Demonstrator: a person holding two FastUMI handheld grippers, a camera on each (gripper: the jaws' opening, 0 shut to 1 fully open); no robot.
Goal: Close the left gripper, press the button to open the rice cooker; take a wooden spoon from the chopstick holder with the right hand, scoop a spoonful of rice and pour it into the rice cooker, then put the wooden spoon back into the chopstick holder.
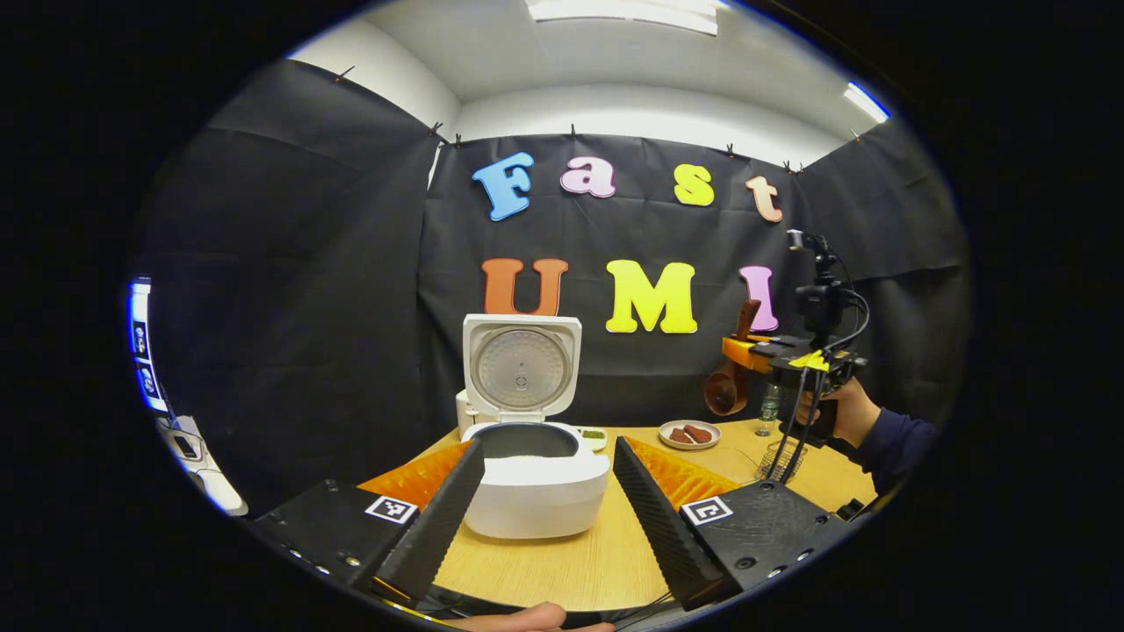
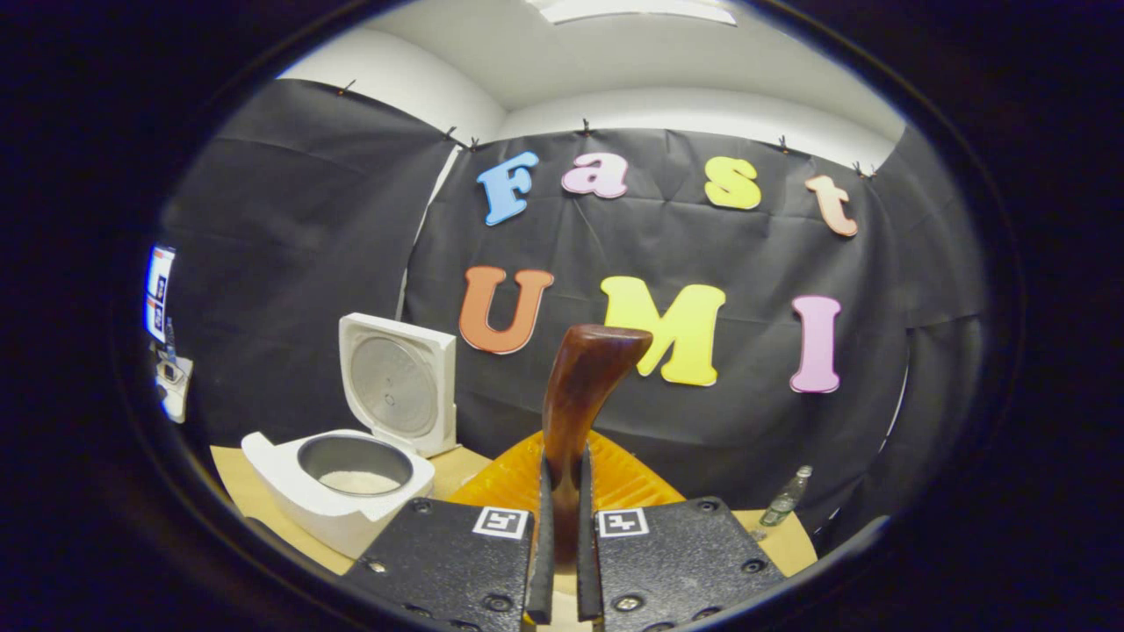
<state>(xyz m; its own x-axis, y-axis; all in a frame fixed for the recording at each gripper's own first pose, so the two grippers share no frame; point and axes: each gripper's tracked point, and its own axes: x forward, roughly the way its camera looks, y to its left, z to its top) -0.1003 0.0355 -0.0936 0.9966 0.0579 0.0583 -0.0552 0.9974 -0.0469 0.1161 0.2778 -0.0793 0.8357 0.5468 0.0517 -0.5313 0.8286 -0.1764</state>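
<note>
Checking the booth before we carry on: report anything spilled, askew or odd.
Nothing stands out. The rice cooker stands level on the table with its lid upright and rice inside. The right gripper is shut on the wooden spoon, held above the wire holder.

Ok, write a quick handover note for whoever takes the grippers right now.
Left gripper: open, empty, facing the rice cooker.
Right gripper: shut on the wooden spoon, held in the air above the mesh chopstick holder.
Done: cooker lid is up; rice lies in the pot.
Left: whether the scoop is already poured cannot be told; spoon must go back into the holder.
</note>
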